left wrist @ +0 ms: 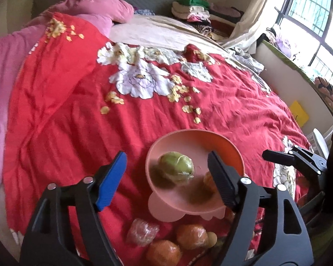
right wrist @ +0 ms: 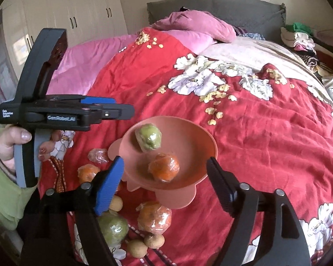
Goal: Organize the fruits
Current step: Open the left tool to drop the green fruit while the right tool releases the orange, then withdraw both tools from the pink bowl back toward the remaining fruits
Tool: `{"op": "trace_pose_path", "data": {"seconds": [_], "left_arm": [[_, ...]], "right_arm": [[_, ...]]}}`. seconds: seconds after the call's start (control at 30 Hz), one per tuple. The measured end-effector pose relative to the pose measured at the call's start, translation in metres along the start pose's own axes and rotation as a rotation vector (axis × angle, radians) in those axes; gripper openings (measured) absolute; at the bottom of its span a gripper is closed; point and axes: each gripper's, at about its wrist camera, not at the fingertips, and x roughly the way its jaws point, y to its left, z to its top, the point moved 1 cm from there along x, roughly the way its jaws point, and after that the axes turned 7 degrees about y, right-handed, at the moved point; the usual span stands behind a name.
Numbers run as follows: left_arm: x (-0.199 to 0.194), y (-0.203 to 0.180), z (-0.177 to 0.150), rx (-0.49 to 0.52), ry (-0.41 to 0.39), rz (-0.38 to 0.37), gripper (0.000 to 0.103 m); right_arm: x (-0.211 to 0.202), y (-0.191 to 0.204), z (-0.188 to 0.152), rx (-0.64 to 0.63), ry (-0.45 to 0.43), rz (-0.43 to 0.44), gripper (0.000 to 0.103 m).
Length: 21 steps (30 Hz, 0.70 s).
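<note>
A pink bowl [right wrist: 202,141] sits on the red floral bedspread; it also shows in the left wrist view [left wrist: 184,139]. In it lie a wrapped green fruit [right wrist: 148,137] [left wrist: 175,166] and a wrapped orange [right wrist: 164,167] [left wrist: 208,180]. Near the bowl lie loose wrapped oranges [right wrist: 155,217] [left wrist: 191,236], a green fruit [right wrist: 113,227] and small brown fruits [right wrist: 154,241]. My left gripper [left wrist: 166,180] is open and empty just over the bowl's near rim; the right wrist view shows it from the side [right wrist: 122,110]. My right gripper [right wrist: 164,187] is open and empty above the bowl's near edge.
The bed carries a red floral bedspread [right wrist: 255,122], pink quilt and pillows [right wrist: 195,28] at the head, and a beige sheet [left wrist: 157,31]. Folded clothes [left wrist: 193,11] are piled at the far corner. A window [left wrist: 310,17] is on the right, wardrobes [right wrist: 77,8] on the left.
</note>
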Motion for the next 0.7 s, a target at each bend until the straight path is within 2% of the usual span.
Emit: {"op": "trace_pose_path", "data": {"seconds": [0.13, 0.37, 0.7], "left_arm": [[-0.010, 0.004, -0.004, -0.008, -0.024, 0.025, 0.081], [-0.029, 0.014, -0.013, -0.041, -0.061, 0.050, 0.092], [-0.044, 0.010, -0.031, -0.036, -0.074, 0.065, 0.093]], "right_arm": [[-0.008, -0.001, -0.002, 0.013, -0.022, -0.012, 0.085], [-0.027, -0.004, -0.005, 0.046, -0.066, -0.055, 0.093], [-0.045, 0.001, -0.016, 0.057, -0.089, -0.071, 0.094]]}}
